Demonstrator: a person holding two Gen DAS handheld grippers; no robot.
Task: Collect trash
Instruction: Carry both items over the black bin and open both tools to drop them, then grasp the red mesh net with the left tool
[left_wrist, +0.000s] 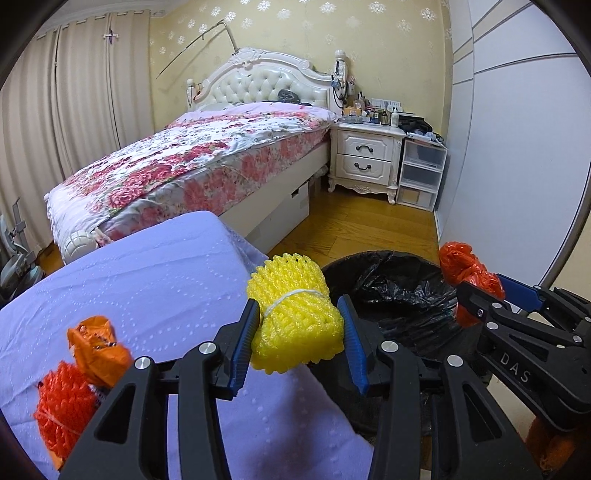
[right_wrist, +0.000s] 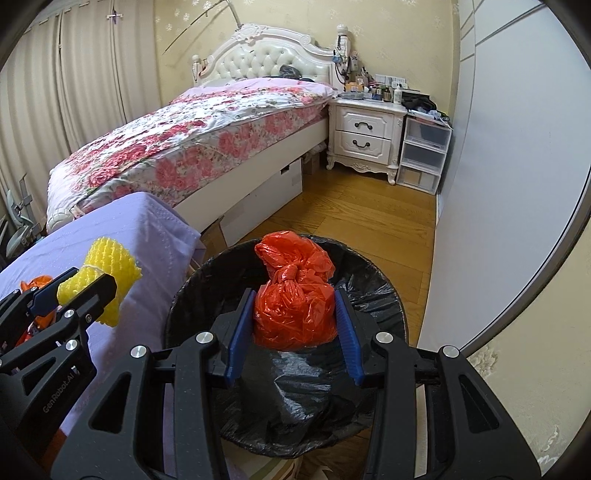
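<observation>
In a bedroom with a flowered bed (right_wrist: 192, 147) and a white nightstand (right_wrist: 365, 136), two hand-held tools work beside a black-lined trash bin (right_wrist: 384, 295). The right tool (right_wrist: 293, 314) grips a knotted red plastic bag (right_wrist: 295, 302) between its blue pads, holding it directly above the open mouth of the bin. The left tool (left_wrist: 297, 332) is clamped on a yellow foam net roll (left_wrist: 291, 314) tied with white string, held just beside the bin, over the edge of the lavender-covered counter (left_wrist: 147, 288). Farther from the bin, on that counter, lie an orange foam net roll (left_wrist: 62, 410) and a crumpled orange wrapper (left_wrist: 96, 347), touching each other. The bin stands on the wooden floor (right_wrist: 351, 214), between the counter and a pale wardrobe wall (right_wrist: 498, 203).
</observation>
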